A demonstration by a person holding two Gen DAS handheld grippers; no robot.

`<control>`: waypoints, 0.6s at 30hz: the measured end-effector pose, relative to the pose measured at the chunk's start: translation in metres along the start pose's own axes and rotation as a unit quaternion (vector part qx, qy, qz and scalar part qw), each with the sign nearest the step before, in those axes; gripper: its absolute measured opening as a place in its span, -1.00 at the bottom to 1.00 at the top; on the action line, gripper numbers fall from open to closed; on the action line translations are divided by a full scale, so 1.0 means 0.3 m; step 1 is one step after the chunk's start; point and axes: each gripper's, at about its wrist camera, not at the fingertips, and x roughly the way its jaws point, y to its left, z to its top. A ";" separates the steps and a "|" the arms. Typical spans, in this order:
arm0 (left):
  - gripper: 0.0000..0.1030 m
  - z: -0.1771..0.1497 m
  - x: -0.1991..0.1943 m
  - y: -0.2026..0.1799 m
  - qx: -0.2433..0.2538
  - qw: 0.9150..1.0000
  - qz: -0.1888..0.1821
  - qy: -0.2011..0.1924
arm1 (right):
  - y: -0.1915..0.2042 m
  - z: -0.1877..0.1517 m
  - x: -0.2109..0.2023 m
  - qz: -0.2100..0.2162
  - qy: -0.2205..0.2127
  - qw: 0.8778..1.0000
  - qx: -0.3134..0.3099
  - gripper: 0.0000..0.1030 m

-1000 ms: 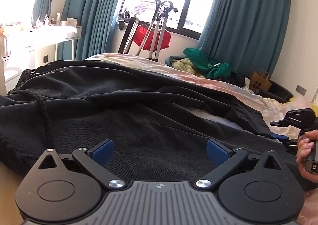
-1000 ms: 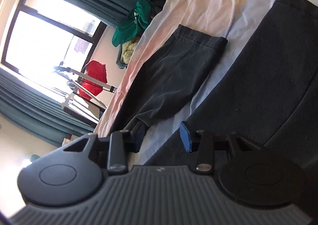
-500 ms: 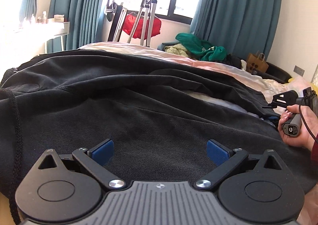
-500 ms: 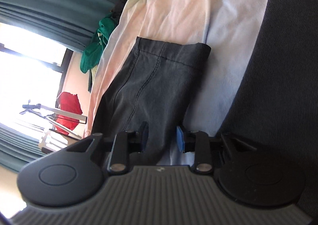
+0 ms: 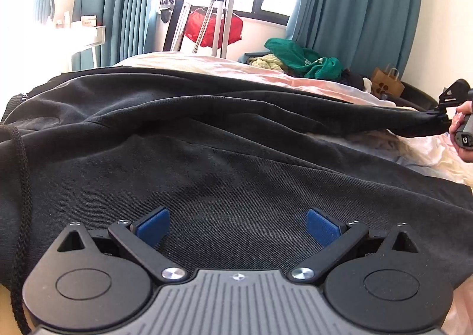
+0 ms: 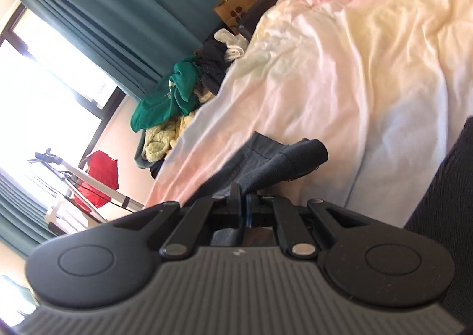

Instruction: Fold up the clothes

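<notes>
A pair of dark charcoal trousers (image 5: 224, 157) lies spread across the bed, with a black drawstring (image 5: 22, 187) at the left by the waistband. My left gripper (image 5: 238, 230) is open, its blue pads (image 5: 153, 227) low over the near trouser leg. My right gripper (image 6: 244, 201) is shut on the hem of the far trouser leg (image 6: 283, 162) and holds it lifted off the sheet. In the left wrist view the right gripper (image 5: 443, 114) shows at the far right, pulling that leg (image 5: 340, 116) taut.
The bed has a rumpled pale pink and white sheet (image 6: 354, 68). Beyond it lie a green garment pile (image 5: 301, 59), a brown paper bag (image 5: 387, 82), a red bag on a metal stand (image 5: 215, 27), teal curtains and a bright window.
My right gripper has closed on the far trouser leg's hem and lifted it, drawing the leg taut to the right. My left gripper stays open over the near leg.
</notes>
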 end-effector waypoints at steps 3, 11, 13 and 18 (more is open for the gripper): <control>0.95 0.009 -0.019 -0.003 0.002 1.000 -0.005 -0.013 | 0.005 0.099 -0.028 0.001 -0.017 1.000 -0.006 -0.89; 0.95 0.016 0.006 0.020 -0.021 1.000 -0.015 0.013 | -0.317 0.003 -0.029 -0.070 0.026 0.997 0.001 -0.89; 0.95 0.013 0.005 0.036 -0.031 0.999 -0.015 0.015 | -0.384 -0.043 -0.031 -0.078 0.034 0.996 0.013 -0.89; 0.95 0.013 0.004 0.053 -0.039 0.999 -0.014 0.017 | -0.299 0.003 -0.057 -0.059 0.011 0.998 0.012 -0.89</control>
